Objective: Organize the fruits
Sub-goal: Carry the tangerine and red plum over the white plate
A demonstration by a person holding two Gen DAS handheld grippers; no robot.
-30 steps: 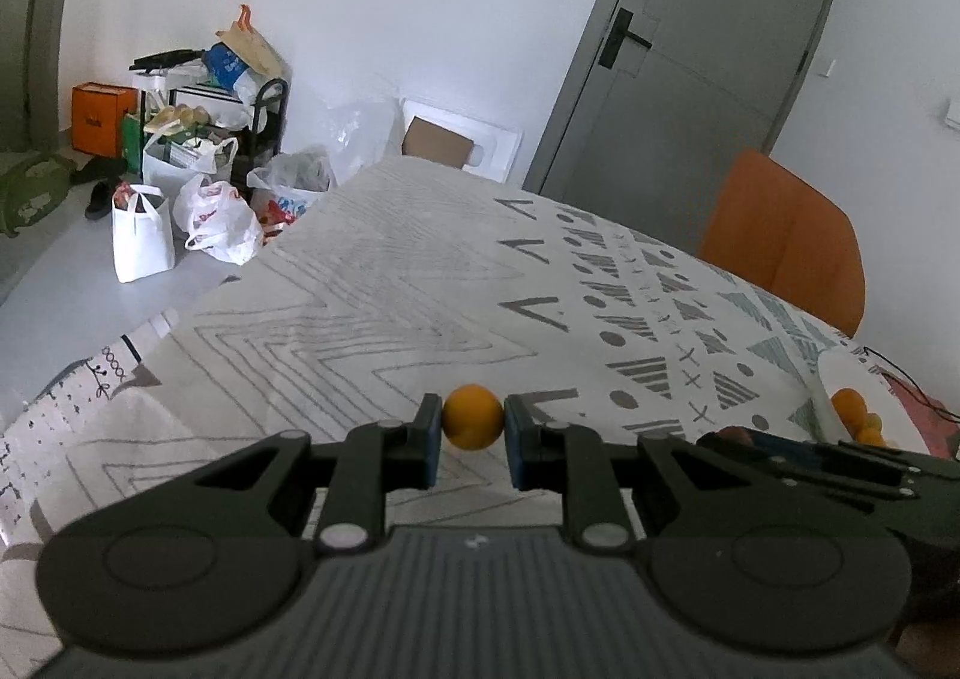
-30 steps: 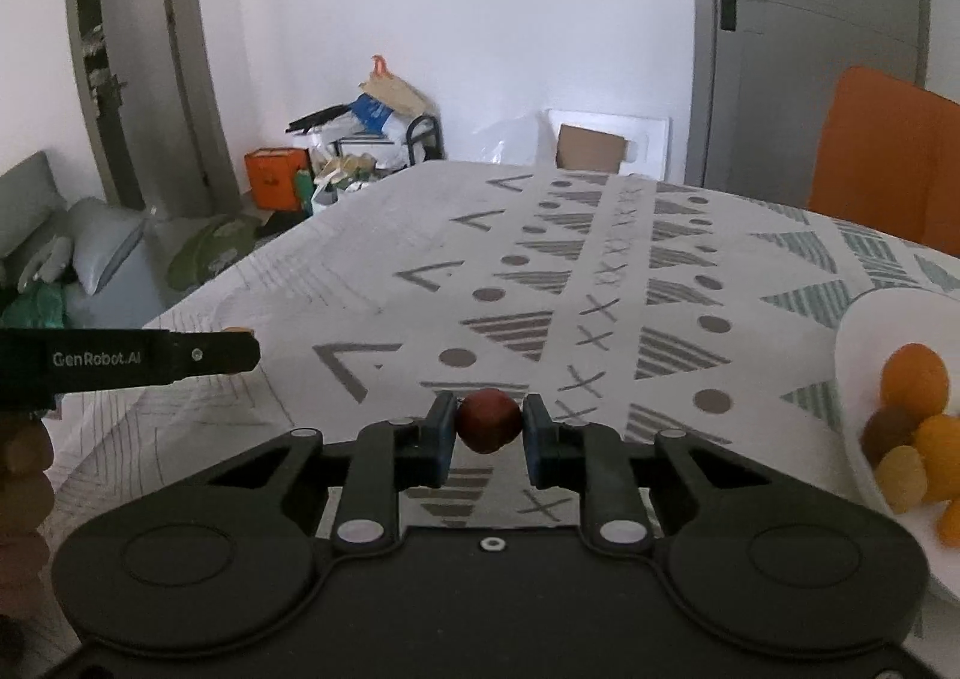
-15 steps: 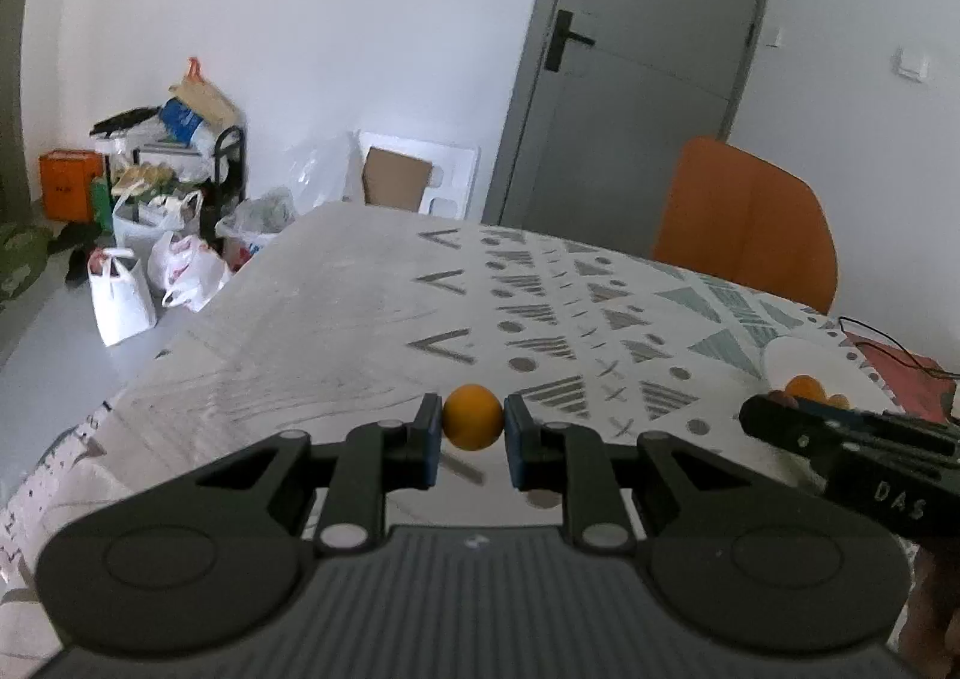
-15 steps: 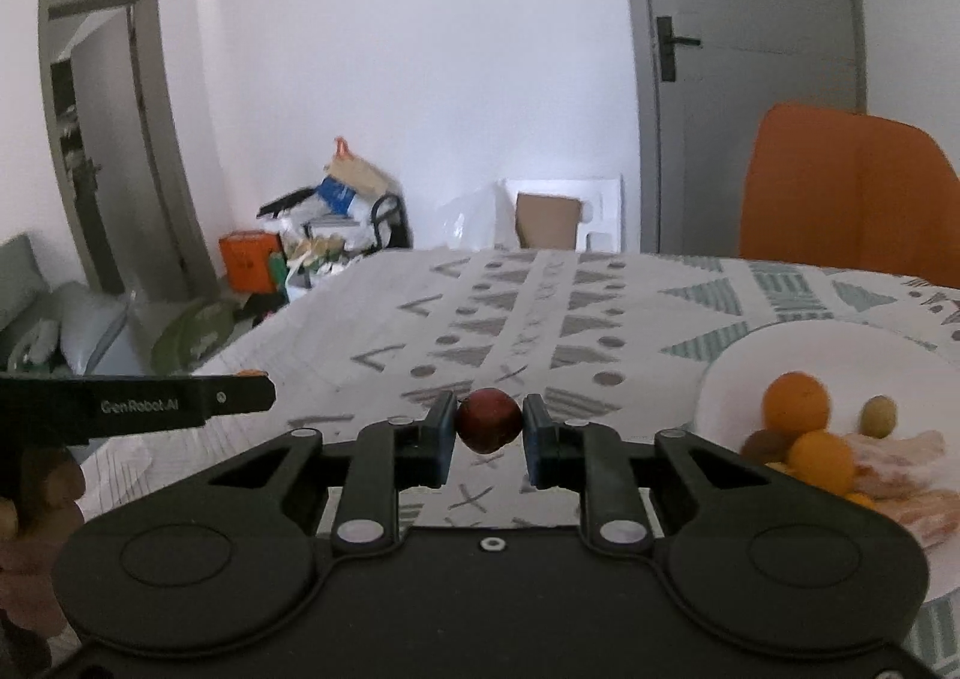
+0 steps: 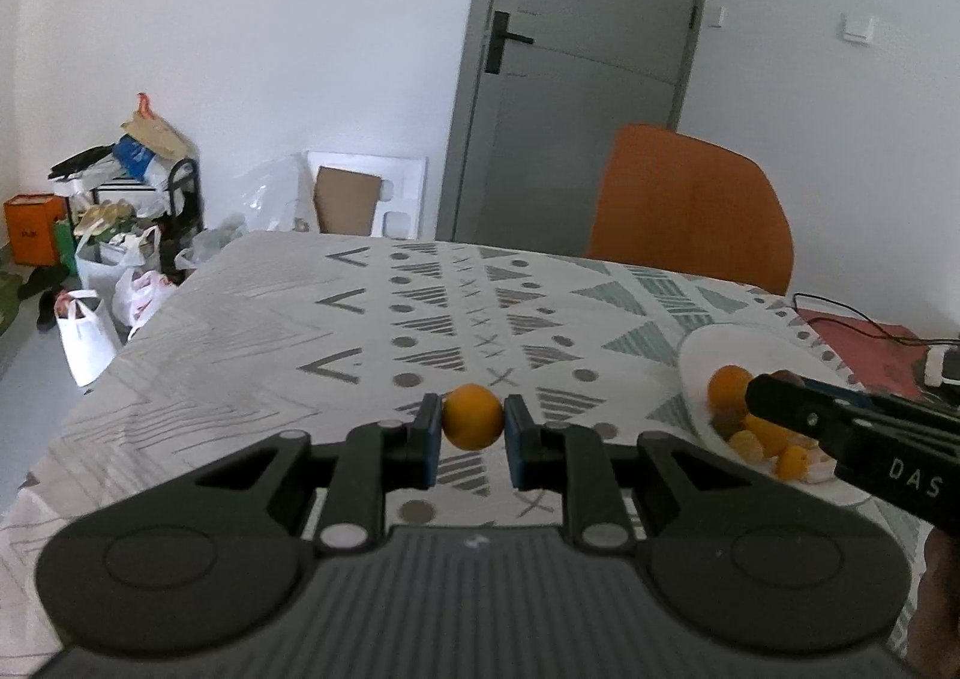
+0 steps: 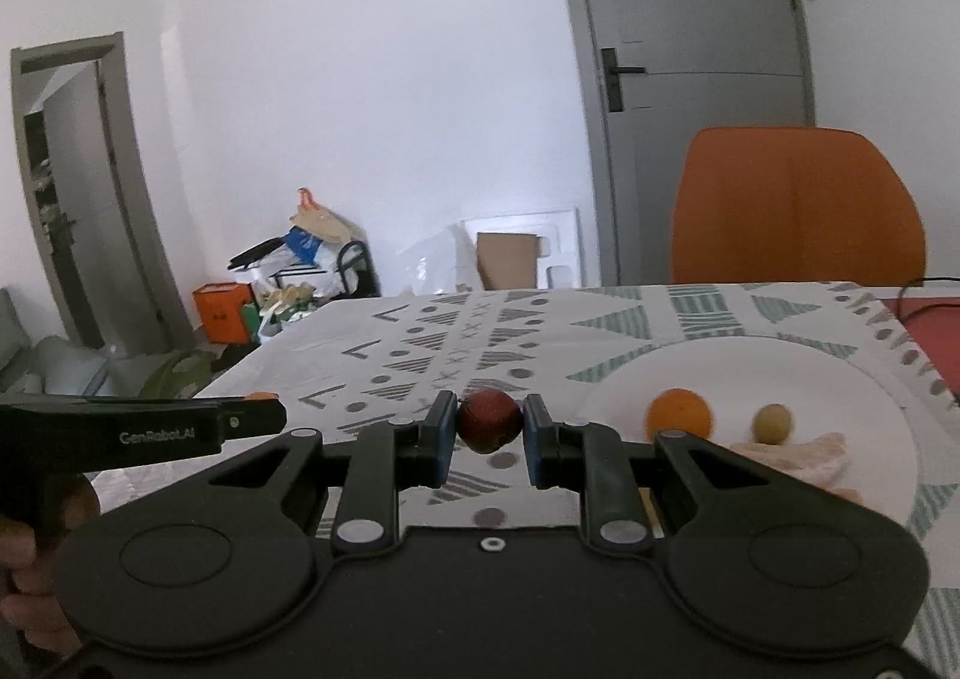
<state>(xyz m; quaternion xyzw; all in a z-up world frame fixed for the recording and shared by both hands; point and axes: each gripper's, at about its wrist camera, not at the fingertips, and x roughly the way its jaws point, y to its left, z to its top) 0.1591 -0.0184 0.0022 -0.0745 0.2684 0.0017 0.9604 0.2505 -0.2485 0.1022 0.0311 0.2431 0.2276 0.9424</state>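
My left gripper (image 5: 473, 427) is shut on a small orange fruit (image 5: 473, 424) and holds it above the patterned tablecloth. My right gripper (image 6: 489, 422) is shut on a dark red fruit (image 6: 489, 421), just left of a white plate (image 6: 840, 379). The plate holds an orange (image 6: 678, 413), a small yellow-green fruit (image 6: 773, 423) and pale peel-like pieces (image 6: 804, 454). In the left wrist view the plate (image 5: 780, 343) lies to the right with several orange fruits (image 5: 727, 386), partly hidden by the right gripper's body (image 5: 852, 439).
The table wears a white cloth with grey and green shapes (image 5: 444, 319). An orange chair (image 6: 798, 211) stands behind the far edge. A red mat with a black cable (image 5: 858, 337) lies at the right. Bags and a rack (image 5: 120, 211) crowd the floor at the left.
Both grippers have swung to the right with their fruits still held. The plate has come closer and more to the centre of the right wrist view.
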